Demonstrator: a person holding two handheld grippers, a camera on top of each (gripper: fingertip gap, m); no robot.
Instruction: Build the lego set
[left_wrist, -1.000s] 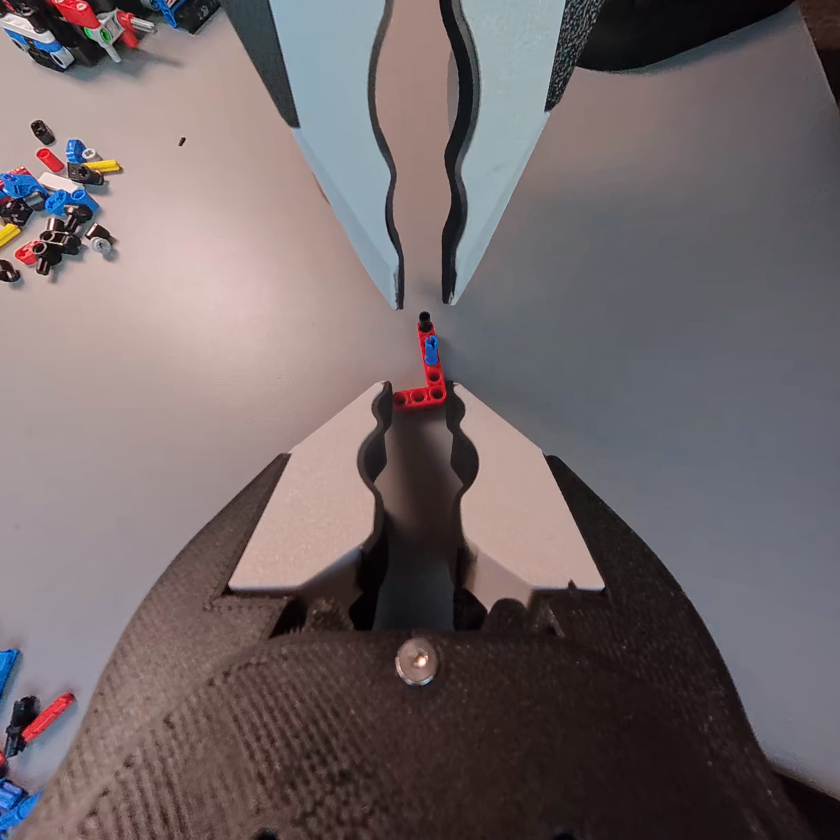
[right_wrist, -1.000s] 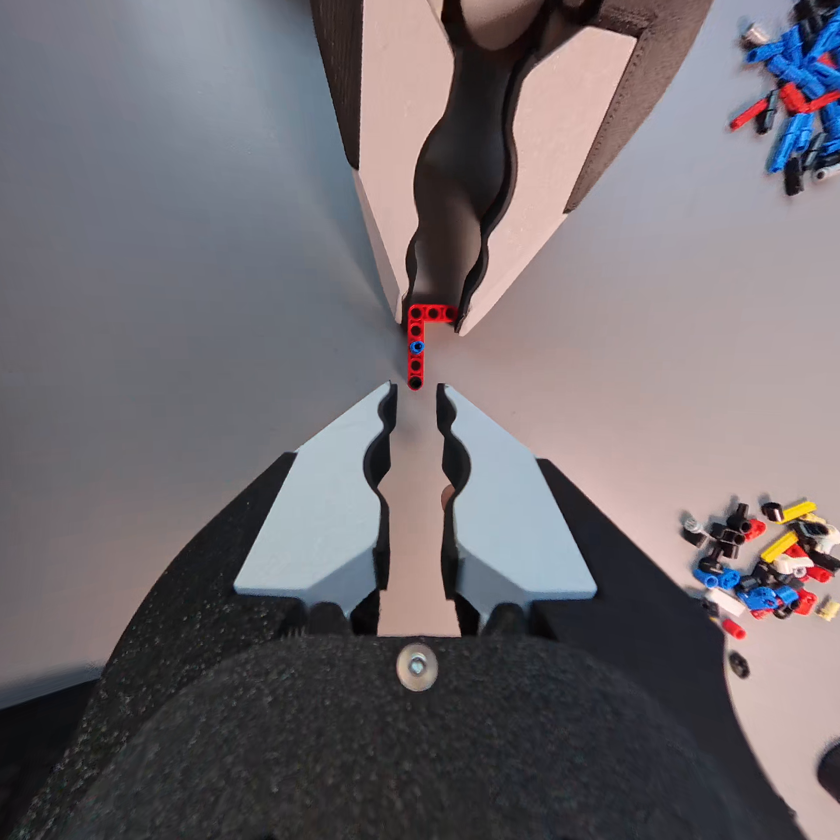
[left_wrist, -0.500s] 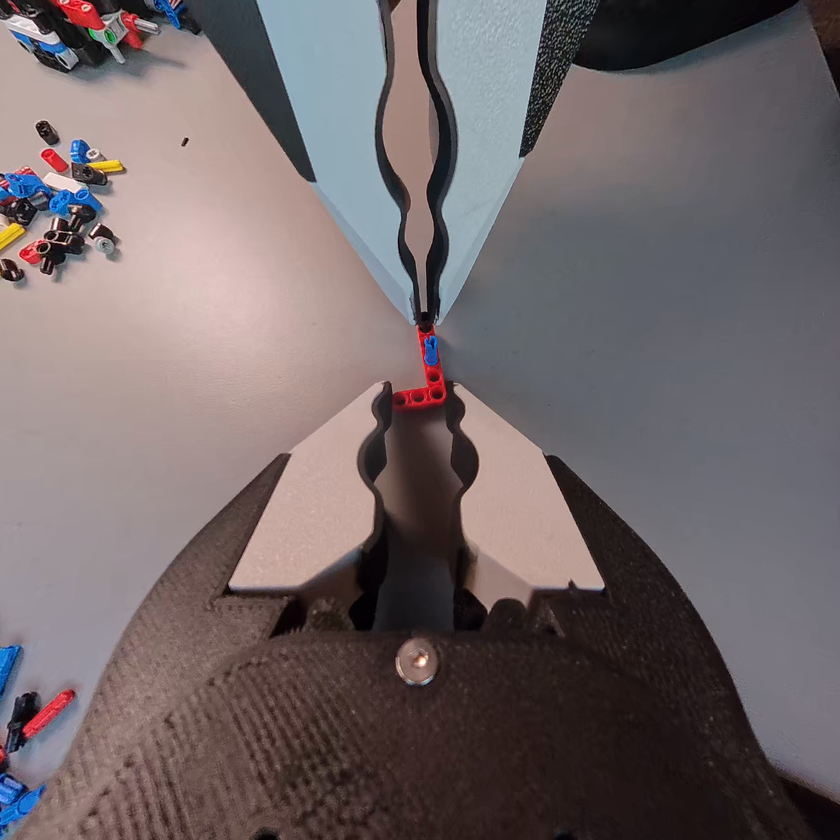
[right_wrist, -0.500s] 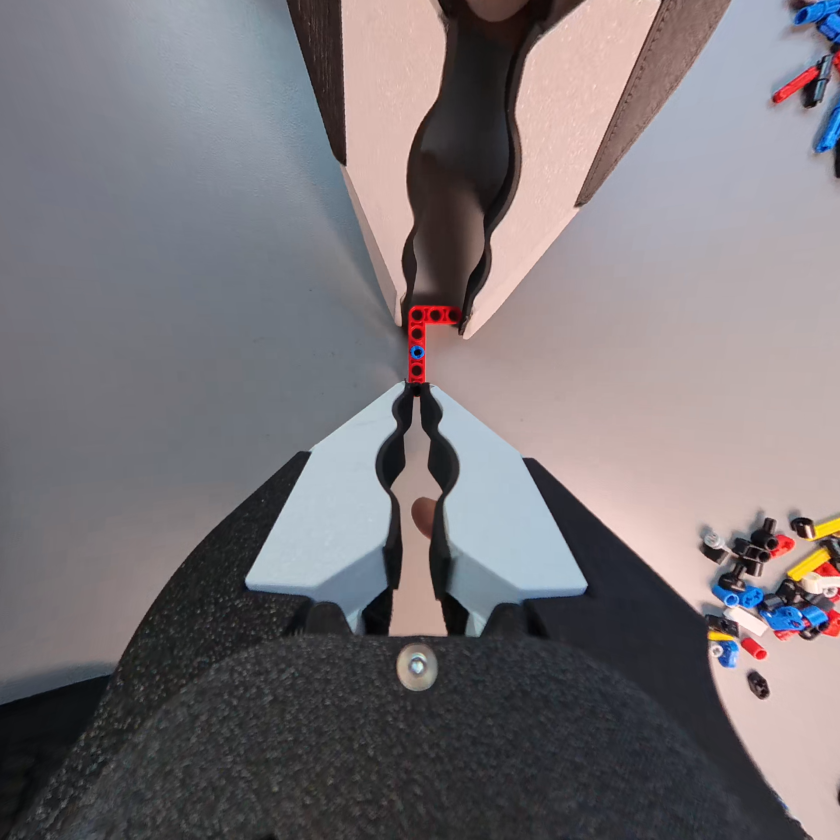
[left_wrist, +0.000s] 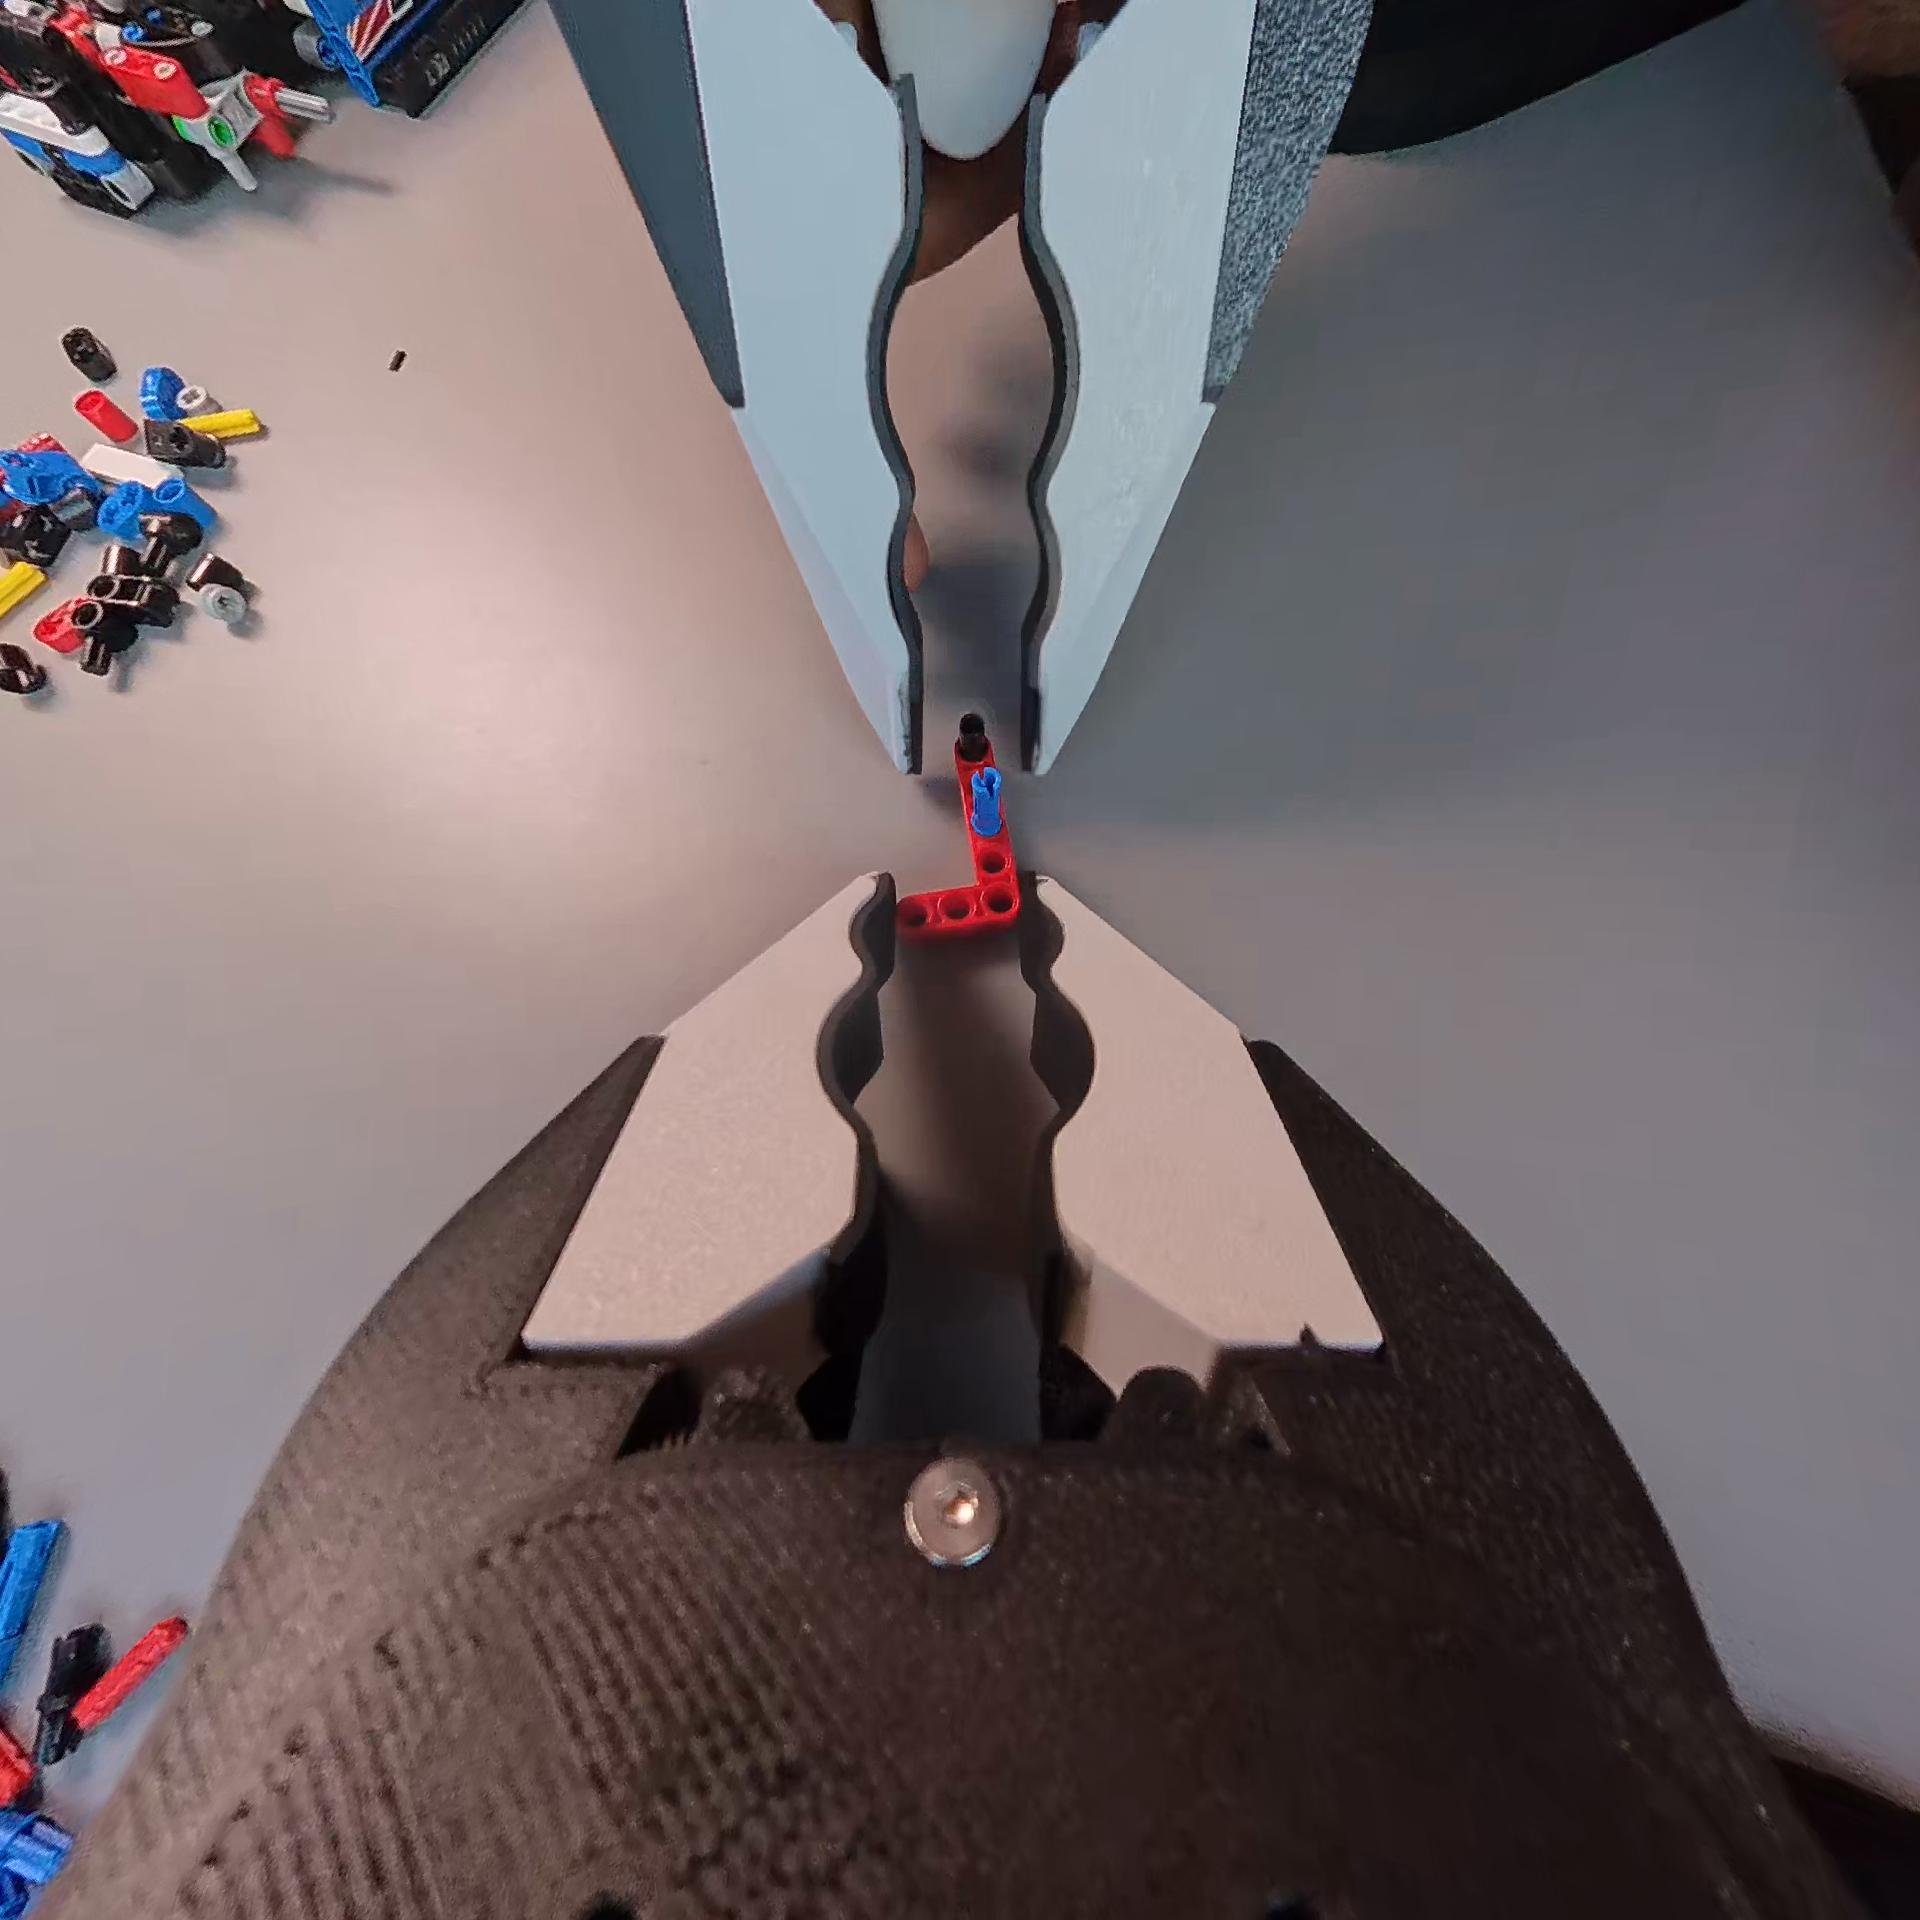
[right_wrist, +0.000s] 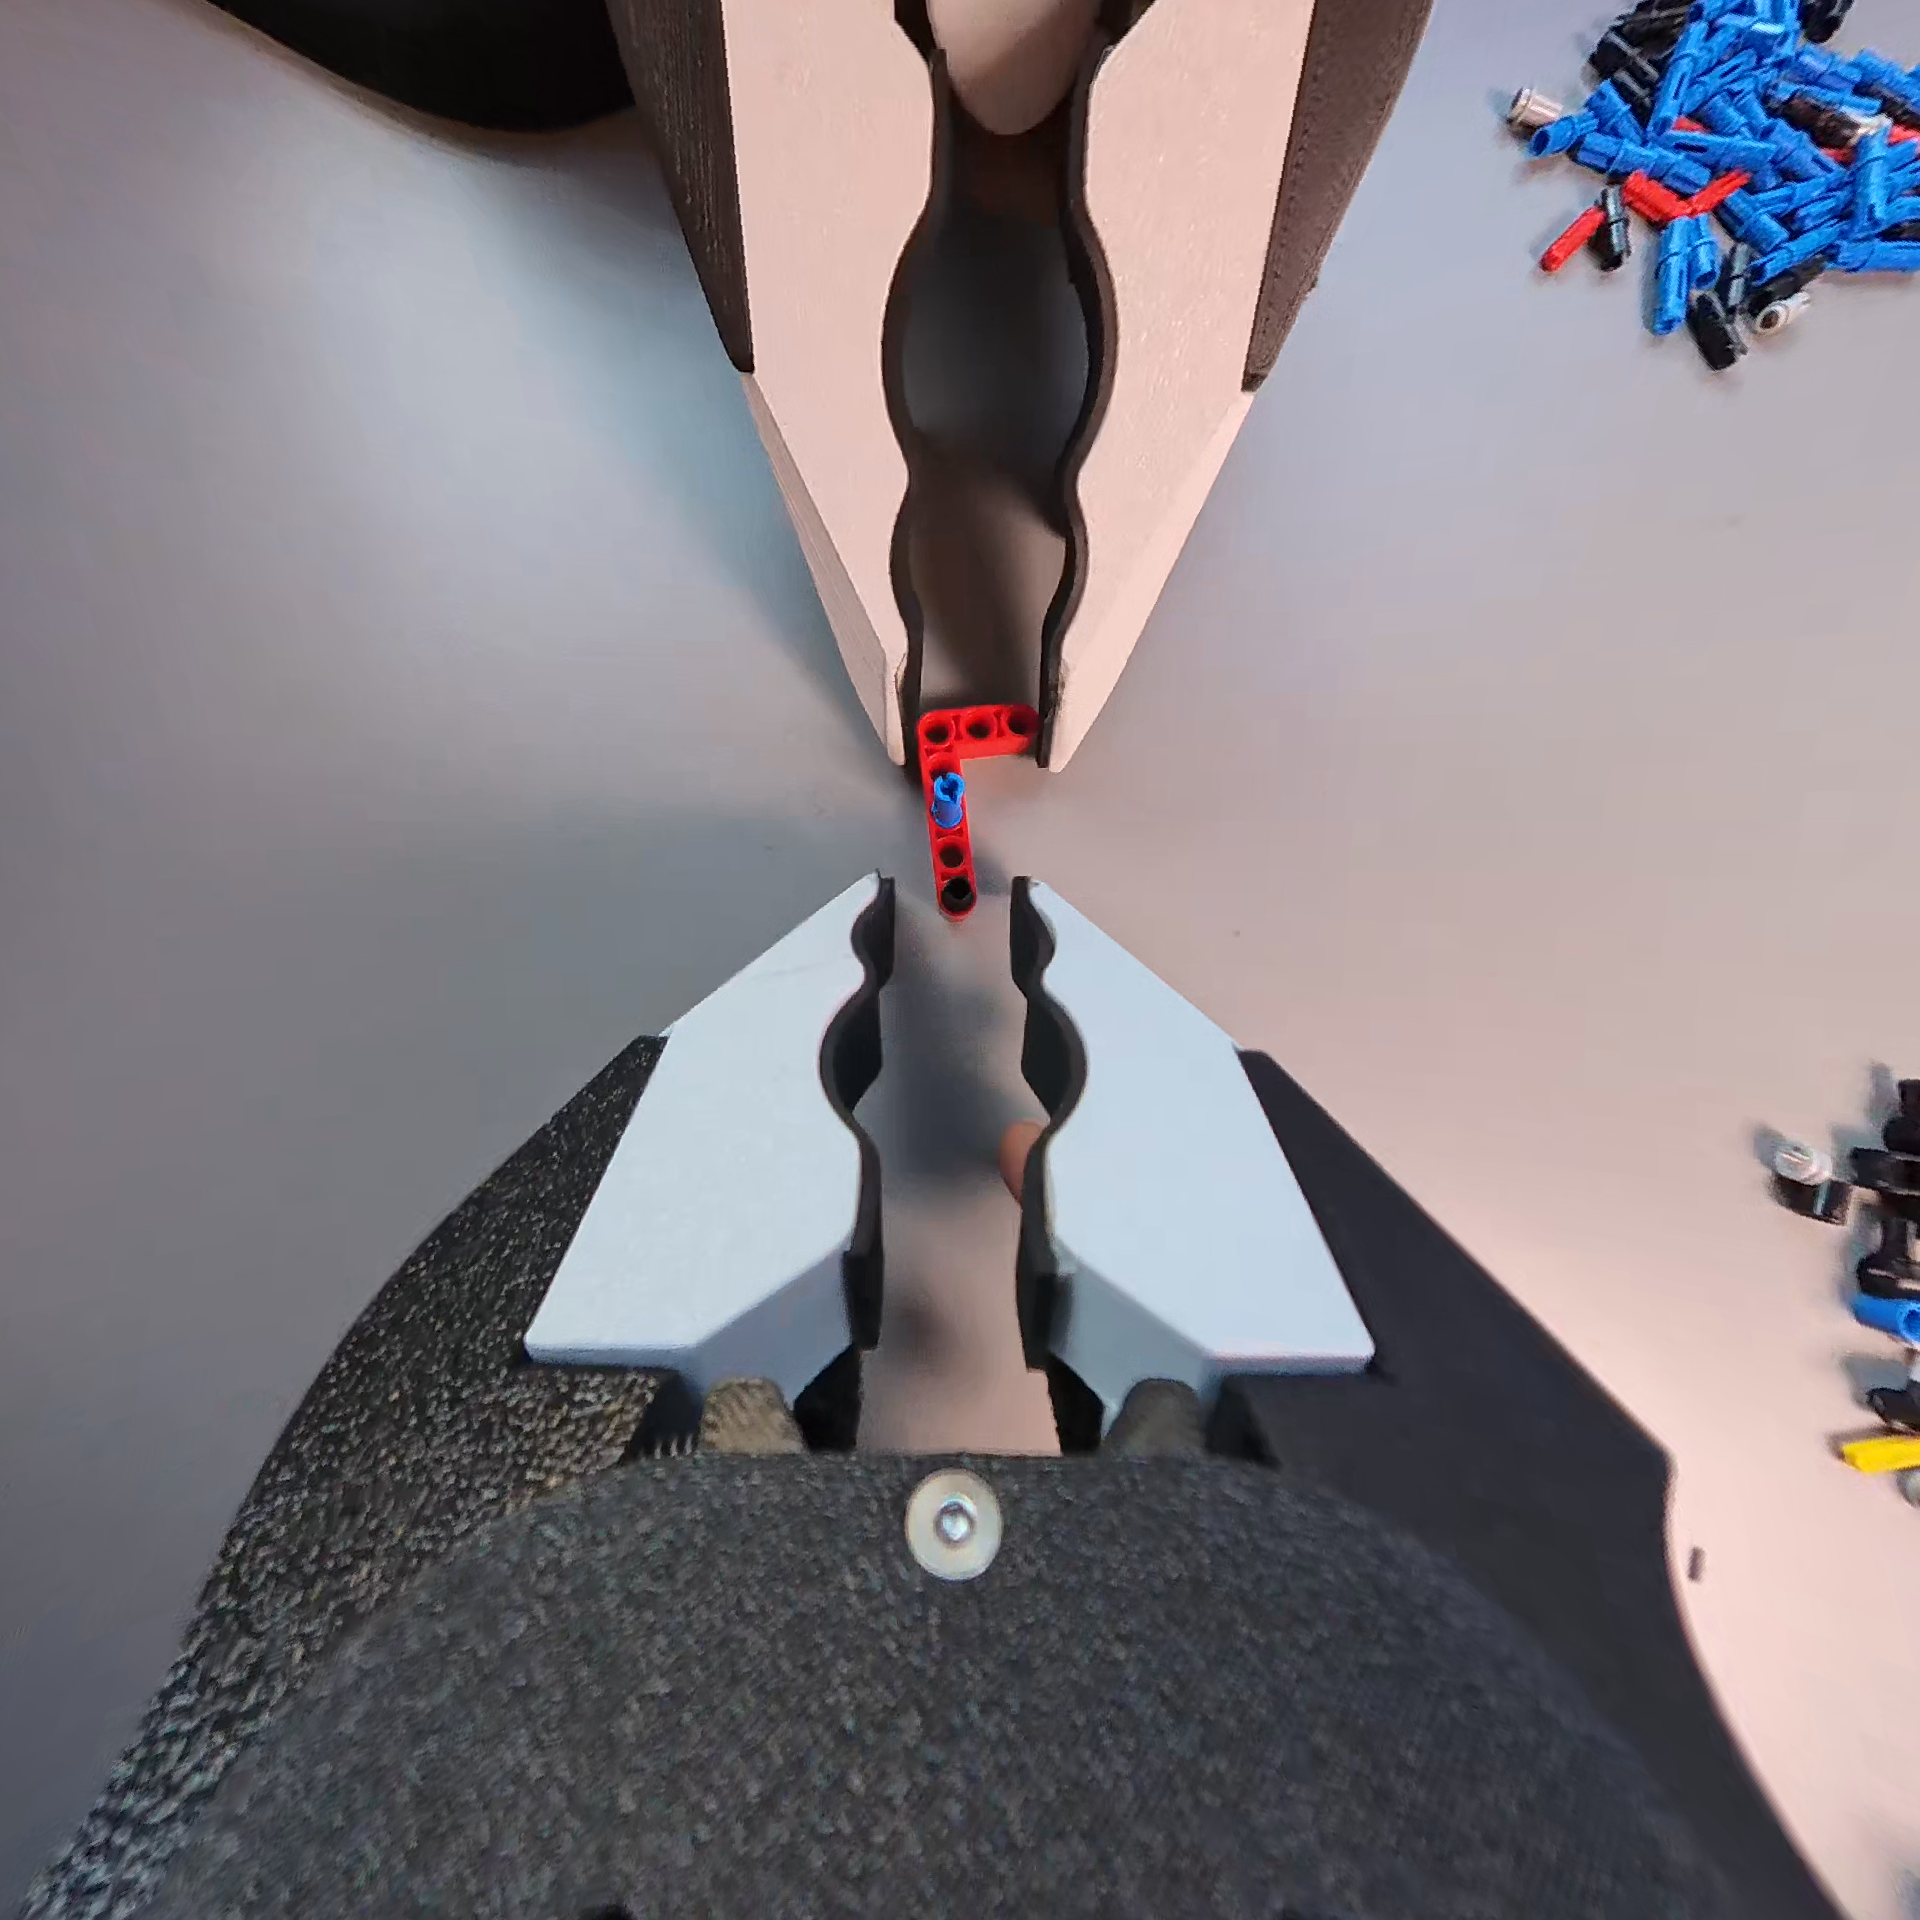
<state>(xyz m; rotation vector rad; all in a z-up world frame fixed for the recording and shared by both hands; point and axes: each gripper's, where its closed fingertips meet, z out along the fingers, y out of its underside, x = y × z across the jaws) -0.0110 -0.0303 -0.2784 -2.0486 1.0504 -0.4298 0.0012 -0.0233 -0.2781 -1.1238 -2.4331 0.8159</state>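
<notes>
Looking down the left wrist view, the left gripper (left_wrist: 961, 899) has its grey fingers pinched on the short leg of a red L-shaped beam (left_wrist: 977, 878), holding it above the grey table (left_wrist: 1455, 727). The long leg sticks out toward the right gripper (left_wrist: 968, 750), whose pale blue fingers are spread apart either side of the beam's far end, not touching it. A blue pin (left_wrist: 985, 798) stands in the long leg and a black pin (left_wrist: 970, 734) pokes out at its tip. Only this view shows a half-built model (left_wrist: 156, 94) at top left and a loose heap of mixed small parts (left_wrist: 114, 530) below it. The right wrist view shows the same beam (right_wrist: 956, 800) from the other end, plus a pile of blue pins (right_wrist: 1766, 135) at top right. No bins or trays, everything sits straight on the table.
</notes>
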